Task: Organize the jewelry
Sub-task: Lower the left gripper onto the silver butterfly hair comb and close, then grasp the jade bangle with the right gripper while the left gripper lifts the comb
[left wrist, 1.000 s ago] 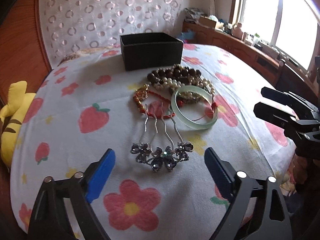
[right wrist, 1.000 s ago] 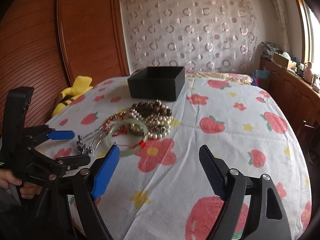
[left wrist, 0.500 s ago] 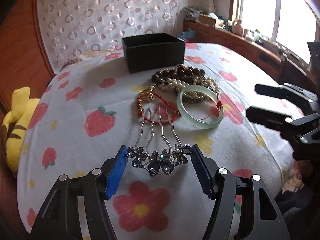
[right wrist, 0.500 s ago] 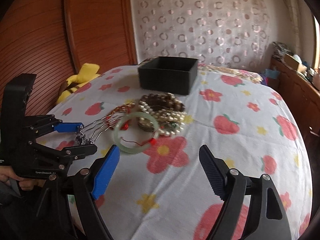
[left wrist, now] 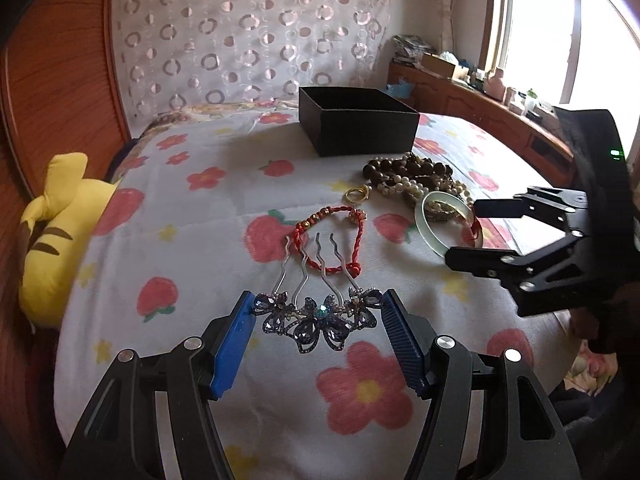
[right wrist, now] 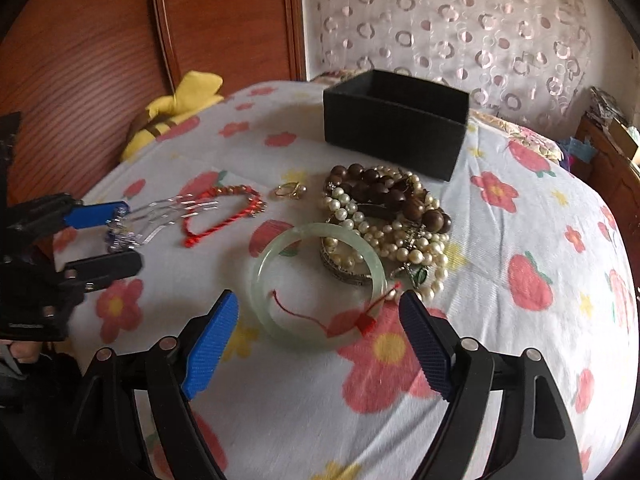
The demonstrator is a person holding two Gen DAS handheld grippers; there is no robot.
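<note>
Left wrist view: the left gripper (left wrist: 318,320) reaches low over the bed (left wrist: 192,240), its two blue pads (left wrist: 234,344) pinching the jewelled flower head of one hair comb (left wrist: 318,322) from both sides. The comb's four wavy prongs point away and pass through one red cord bracelet (left wrist: 332,236). Farther off lie one gold ring (left wrist: 357,194), one pale green bangle (left wrist: 434,224) and a heap of beads (left wrist: 412,176), with one black box (left wrist: 358,120) behind them. The right gripper (left wrist: 480,232) hangs at the right, beside the bangle.

Right wrist view: the right gripper (right wrist: 320,344) hovers low with its jaws spread wide, holding nothing; the bangle (right wrist: 316,284) lies between and just ahead of its pads (right wrist: 210,344). The beads (right wrist: 392,220) overlap the bangle's far rim; the box (right wrist: 396,128) stands beyond. At the left, the left gripper (right wrist: 108,236) clasps the comb (right wrist: 132,228), which looks blurred here.
</note>
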